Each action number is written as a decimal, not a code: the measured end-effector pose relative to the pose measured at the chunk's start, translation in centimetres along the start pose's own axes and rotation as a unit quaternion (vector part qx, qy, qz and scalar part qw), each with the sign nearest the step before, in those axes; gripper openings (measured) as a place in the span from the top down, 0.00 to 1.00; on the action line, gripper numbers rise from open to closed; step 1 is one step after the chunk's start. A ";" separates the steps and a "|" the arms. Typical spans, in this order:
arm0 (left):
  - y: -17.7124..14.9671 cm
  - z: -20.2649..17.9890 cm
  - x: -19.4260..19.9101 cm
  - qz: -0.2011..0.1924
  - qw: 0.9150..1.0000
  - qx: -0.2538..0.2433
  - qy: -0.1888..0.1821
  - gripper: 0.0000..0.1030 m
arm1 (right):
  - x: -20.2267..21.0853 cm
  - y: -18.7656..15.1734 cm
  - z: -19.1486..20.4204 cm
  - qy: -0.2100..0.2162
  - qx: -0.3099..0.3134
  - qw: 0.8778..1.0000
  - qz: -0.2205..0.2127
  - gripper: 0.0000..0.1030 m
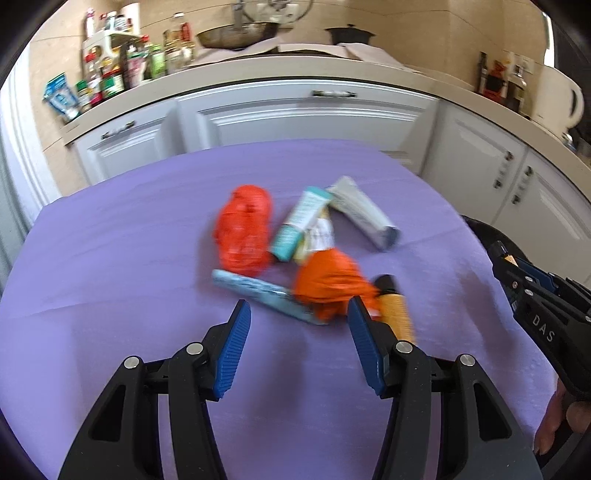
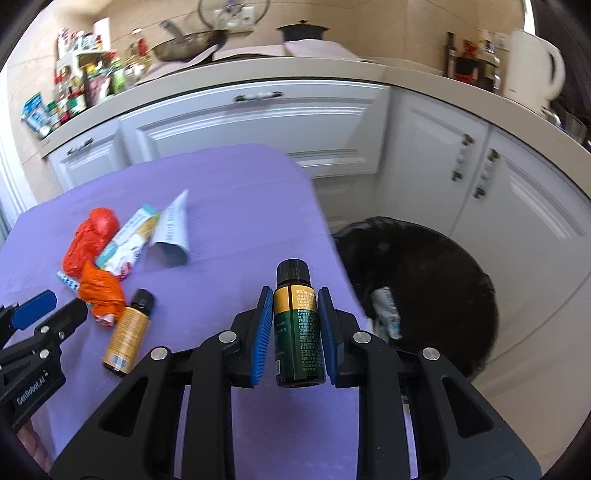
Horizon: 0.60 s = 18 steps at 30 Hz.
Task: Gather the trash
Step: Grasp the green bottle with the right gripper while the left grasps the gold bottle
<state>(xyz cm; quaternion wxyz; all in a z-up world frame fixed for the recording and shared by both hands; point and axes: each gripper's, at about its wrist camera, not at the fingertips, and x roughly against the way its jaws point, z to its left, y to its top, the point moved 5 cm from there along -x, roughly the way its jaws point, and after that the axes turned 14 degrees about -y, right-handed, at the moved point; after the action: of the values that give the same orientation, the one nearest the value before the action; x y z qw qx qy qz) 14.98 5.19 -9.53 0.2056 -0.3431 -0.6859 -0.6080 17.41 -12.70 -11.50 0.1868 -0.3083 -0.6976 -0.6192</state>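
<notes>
Trash bottle (image 2: 297, 325) sits clamped in my right gripper (image 2: 295, 295); it may slip before the bin (image 2: 436, 280) at 3 o'clock. Left gripper (image 1: 297, 314) gapes empty.

kettle (image 2: 532, 68) | wok (image 1: 236, 35) | black pot (image 2: 303, 31) | purple tablecloth (image 1: 110, 258)

Left gripper (image 1: 299, 314) fingers (image 1: 236, 332) apart, nothing between, angled downward. Right gripper (image 2: 295, 299) fingers (image 2: 264, 321) clamped on a bottle (image 2: 297, 325), angled downward.

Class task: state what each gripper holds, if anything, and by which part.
Right gripper clamps the small green bottle by its labelled body, cap up. Left gripper holds nothing, jaws open.
</notes>
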 end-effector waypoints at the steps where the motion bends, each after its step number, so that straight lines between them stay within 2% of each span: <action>1: -0.1 -0.7 -0.2 0.002 1.000 -0.005 -0.005 0.47 | 0.0 -0.1 -0.8 -0.003 -0.007 1.000 0.000 0.77; 7: -0.9 -3.7 -1.6 0.016 0.999 -0.029 -0.015 0.47 | -0.1 -0.7 -4.3 -0.016 -0.037 0.999 0.000 0.77; 16: -1.4 -5.1 -3.3 0.037 0.998 -0.043 -0.004 0.48 | -0.7 -1.6 -6.9 -0.020 -0.059 0.998 0.004 0.77; 18: -1.6 -5.2 -3.6 0.041 0.998 -0.040 -0.003 0.54 | -0.8 -1.8 -7.2 -0.020 -0.062 0.998 0.005 0.77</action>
<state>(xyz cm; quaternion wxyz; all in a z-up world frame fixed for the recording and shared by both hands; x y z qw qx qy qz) 15.62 -0.74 -12.23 0.2148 -0.3809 -0.6468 -0.6249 16.00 -19.97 -12.17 0.1560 -0.3352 -0.6600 -0.6539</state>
